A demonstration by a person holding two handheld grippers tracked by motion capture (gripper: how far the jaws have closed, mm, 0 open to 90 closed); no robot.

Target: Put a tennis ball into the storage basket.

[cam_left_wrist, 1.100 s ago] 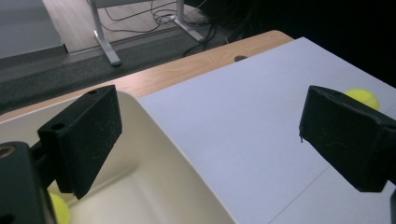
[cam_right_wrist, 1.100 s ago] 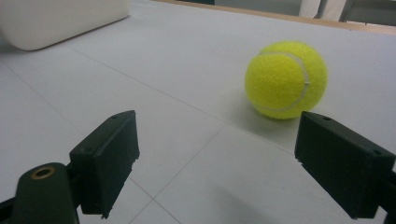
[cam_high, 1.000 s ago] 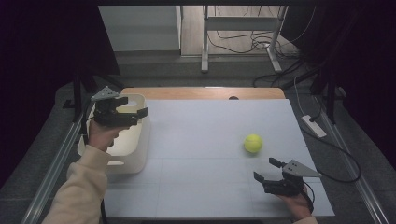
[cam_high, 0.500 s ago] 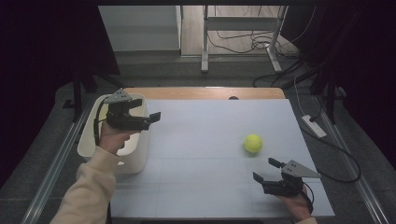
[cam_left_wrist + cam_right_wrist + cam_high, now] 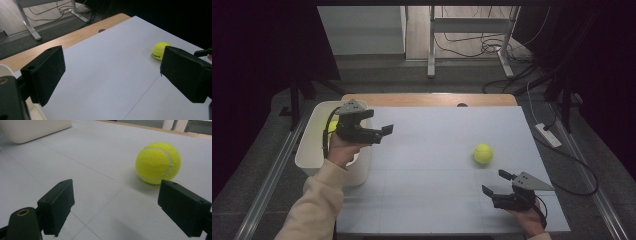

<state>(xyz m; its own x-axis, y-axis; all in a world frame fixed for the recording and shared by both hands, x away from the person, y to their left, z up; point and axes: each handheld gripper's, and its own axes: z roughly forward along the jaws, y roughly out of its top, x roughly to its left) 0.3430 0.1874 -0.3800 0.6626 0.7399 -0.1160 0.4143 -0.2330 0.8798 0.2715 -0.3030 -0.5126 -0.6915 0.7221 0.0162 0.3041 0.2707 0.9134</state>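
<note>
Right gripper (image 5: pixel 498 182) rests low at the near right of the table (image 5: pixel 437 150), jaws spread wide and empty. The ball (image 5: pixel 482 153) lies on the table just ahead of these jaws, slightly toward the right jaw, untouched. Left gripper (image 5: pixel 386 131), held above the bin's (image 5: pixel 307 150) inner edge, has its jaws wide apart and empty, aimed across the table toward the ball, well apart from it. A second yellow ball (image 5: pixel 332 126) lies in the bin behind the left gripper.

Fuzzy felt tennis ball (image 5: pixel 158 162) (matt), smooth plastic bin (image 5: pixel 312 150), matt tabletop (image 5: pixel 437 165)
</note>
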